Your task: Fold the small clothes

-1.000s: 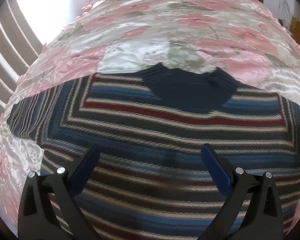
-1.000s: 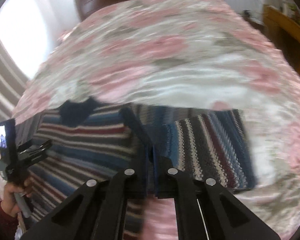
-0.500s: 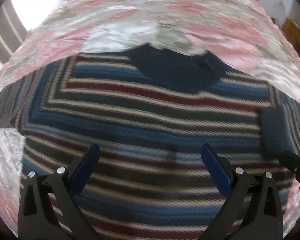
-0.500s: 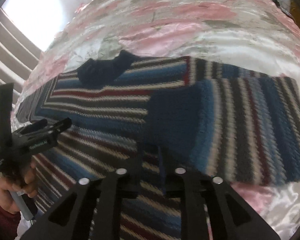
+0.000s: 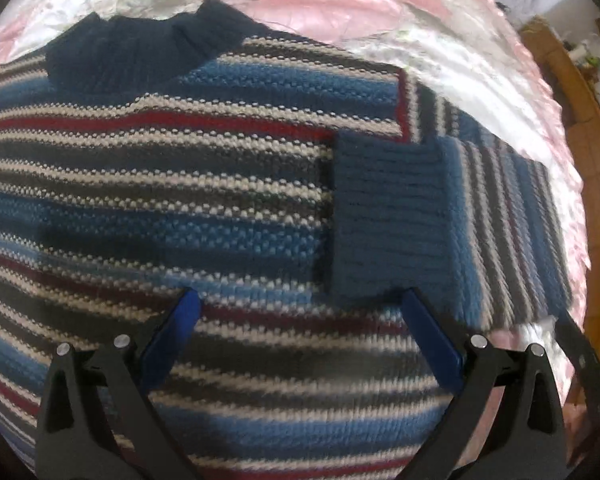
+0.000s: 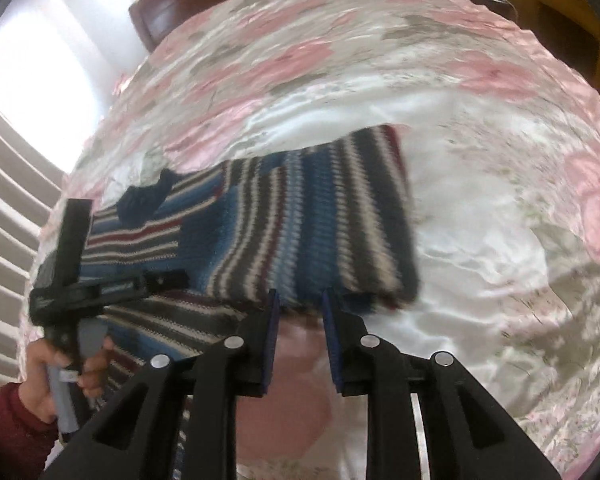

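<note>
Sweater (image 5: 180, 208) lies flat on the bed (image 6: 480, 184), its sleeve (image 5: 420, 216) folded across the chest so the bundle narrows before the next fold. Left hand-held gripper (image 5: 300, 332) hovers low over the body, blue fingers spread wide and empty. Right hand-held gripper (image 6: 298, 320) sits at the sleeve's near edge, jaws slightly parted, gripping nothing.

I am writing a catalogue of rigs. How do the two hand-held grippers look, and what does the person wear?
Each hand-held gripper, left and right, has black angular arms with silver round rivets and two flat blue fingers. The left unit seen from the right wrist is black with a grey handle. The sleeve is dark red.
</note>
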Demonstrator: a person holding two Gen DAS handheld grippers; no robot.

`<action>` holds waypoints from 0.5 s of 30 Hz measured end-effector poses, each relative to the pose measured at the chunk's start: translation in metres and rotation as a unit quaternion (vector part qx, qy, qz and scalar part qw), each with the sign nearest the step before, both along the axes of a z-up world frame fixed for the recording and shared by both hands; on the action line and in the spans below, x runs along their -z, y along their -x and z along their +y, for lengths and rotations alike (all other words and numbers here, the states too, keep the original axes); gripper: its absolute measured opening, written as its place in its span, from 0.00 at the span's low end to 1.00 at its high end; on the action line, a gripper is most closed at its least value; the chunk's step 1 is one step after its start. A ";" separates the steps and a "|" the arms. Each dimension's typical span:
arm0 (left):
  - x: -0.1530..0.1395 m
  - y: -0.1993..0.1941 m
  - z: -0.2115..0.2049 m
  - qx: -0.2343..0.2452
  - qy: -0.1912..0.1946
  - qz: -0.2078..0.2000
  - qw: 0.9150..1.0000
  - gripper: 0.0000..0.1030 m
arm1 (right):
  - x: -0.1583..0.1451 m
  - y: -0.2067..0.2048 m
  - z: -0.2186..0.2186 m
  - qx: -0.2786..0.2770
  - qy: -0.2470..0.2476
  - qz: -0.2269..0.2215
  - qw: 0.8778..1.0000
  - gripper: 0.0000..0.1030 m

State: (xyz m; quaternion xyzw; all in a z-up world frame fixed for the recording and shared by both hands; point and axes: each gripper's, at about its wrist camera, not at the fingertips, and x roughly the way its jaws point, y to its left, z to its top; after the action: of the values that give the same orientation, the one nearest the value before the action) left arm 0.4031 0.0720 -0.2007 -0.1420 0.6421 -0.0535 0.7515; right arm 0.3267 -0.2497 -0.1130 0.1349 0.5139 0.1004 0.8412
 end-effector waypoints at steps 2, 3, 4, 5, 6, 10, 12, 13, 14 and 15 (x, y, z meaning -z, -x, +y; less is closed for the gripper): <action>-0.001 -0.002 -0.005 -0.013 0.015 -0.011 1.000 0.96 | 0.002 0.004 -0.005 0.000 0.005 -0.004 1.000 0.23; -0.001 -0.003 -0.006 -0.016 0.018 -0.011 1.000 0.96 | 0.003 0.007 -0.009 0.000 0.005 -0.006 1.000 0.23; -0.002 -0.004 -0.011 -0.017 0.028 -0.013 0.999 0.96 | 0.004 0.008 -0.011 0.001 0.004 -0.006 1.000 0.23; -0.002 -0.004 -0.015 -0.015 0.034 -0.013 0.999 0.96 | 0.006 0.009 -0.014 0.002 0.001 -0.005 1.000 0.23; -0.002 -0.005 -0.021 -0.012 0.036 -0.012 0.999 0.96 | 0.007 0.011 -0.017 0.004 -0.004 -0.005 1.000 0.23; -0.003 -0.004 -0.043 0.000 0.034 -0.018 0.999 0.74 | 0.010 0.017 -0.025 0.008 -0.008 -0.007 1.000 0.23; -0.005 -0.005 -0.051 0.000 0.019 -0.023 1.000 0.66 | 0.010 0.019 -0.026 0.010 -0.004 -0.008 1.000 0.23; -0.005 -0.004 -0.052 -0.001 0.017 -0.024 1.000 0.58 | 0.010 0.020 -0.028 0.011 -0.003 -0.008 1.000 0.24; -0.006 -0.004 -0.054 -0.005 0.014 -0.025 1.000 0.50 | 0.009 0.020 -0.029 0.012 -0.004 -0.008 1.000 0.24; -0.009 -0.006 -0.050 -0.008 0.014 -0.026 1.000 0.45 | 0.008 0.021 -0.031 0.014 -0.003 -0.009 1.000 0.24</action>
State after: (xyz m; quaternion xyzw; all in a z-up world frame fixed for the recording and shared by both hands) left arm 0.4094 0.0218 -0.1913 -0.1564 0.6205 -0.0605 0.7660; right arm 0.3056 -0.2807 -0.1213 0.1443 0.5039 0.0913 0.8467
